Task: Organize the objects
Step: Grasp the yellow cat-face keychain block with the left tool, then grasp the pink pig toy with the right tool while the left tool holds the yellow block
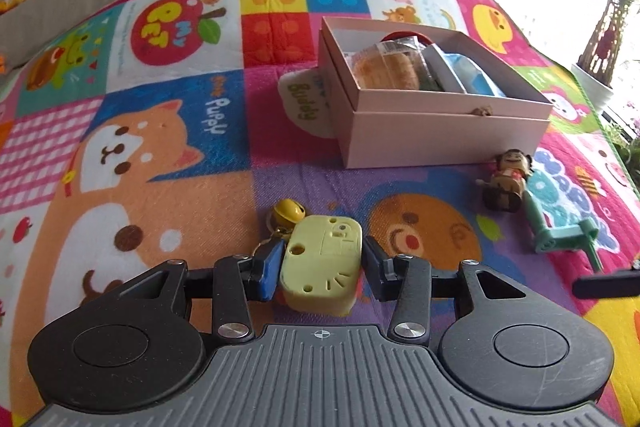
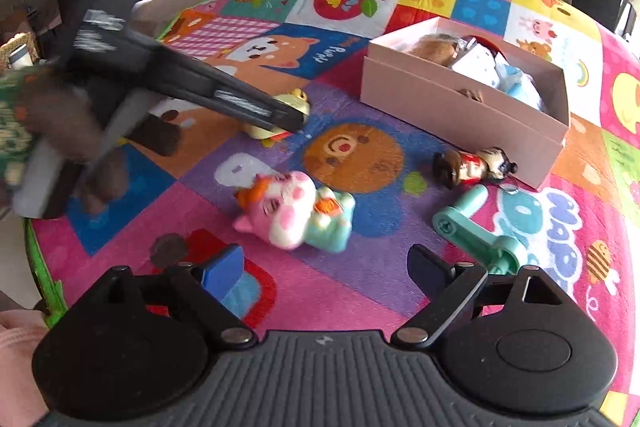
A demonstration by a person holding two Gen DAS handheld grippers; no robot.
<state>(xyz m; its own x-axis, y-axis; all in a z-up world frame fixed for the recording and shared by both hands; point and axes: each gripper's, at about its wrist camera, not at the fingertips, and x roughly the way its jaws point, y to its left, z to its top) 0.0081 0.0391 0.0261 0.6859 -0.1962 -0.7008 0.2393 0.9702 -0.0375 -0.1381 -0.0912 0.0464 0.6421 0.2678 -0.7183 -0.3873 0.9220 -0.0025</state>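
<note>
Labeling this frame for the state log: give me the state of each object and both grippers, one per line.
left gripper: shut on the yellow toy
yellow toy: held between the fingers, bell keychain attached
right gripper: open, nothing between the fingers
pink box: open, items already inside
pink cat figurine: lying on its side on the mat
doll figure: lying down beside the box
green crank: lying flat on the mat

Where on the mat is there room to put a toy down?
The shiba dog patch left of the pink box is bare, and so is the bear face between the piggy figure and the box. It's crowded by the box's near corner, where the doll figurine and teal crank lie.
</note>
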